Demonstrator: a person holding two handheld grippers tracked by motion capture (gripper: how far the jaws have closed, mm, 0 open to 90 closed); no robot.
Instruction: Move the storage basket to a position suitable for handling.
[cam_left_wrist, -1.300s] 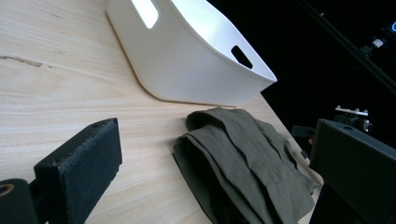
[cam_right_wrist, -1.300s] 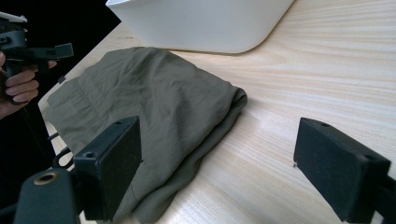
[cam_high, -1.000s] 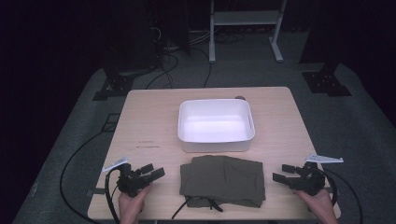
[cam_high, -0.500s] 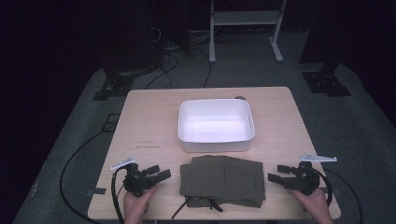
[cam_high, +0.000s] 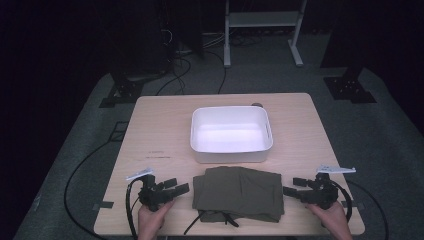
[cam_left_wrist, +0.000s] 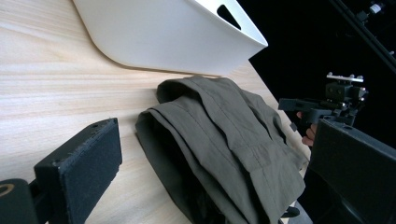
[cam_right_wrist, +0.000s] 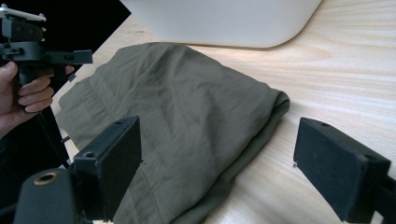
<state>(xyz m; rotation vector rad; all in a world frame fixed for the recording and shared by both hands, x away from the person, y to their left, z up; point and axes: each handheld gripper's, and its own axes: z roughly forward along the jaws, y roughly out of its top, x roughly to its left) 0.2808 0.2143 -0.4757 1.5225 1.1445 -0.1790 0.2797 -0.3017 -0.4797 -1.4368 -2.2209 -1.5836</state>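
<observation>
Lying folded between the spread-jawed left gripper (cam_high: 179, 189) and right gripper (cam_high: 292, 187), olive garment (cam_high: 239, 192) touches neither.

Olive garment (cam_left_wrist: 224, 140) folded btwn spread left tongs (cam_left_wrist: 224, 172); white tub (cam_left_wrist: 168, 37) behind.

overhead forward-down; gripper views close, sharing garment (cam_high: 237, 192)

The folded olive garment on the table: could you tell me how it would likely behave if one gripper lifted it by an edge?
The folded olive garment would probably droop and unfold, since it lies in soft, loose layers. Its creased, thin-looking fabric suggests it is light. A dark cord trails from its near edge and might dangle or snag.
</observation>
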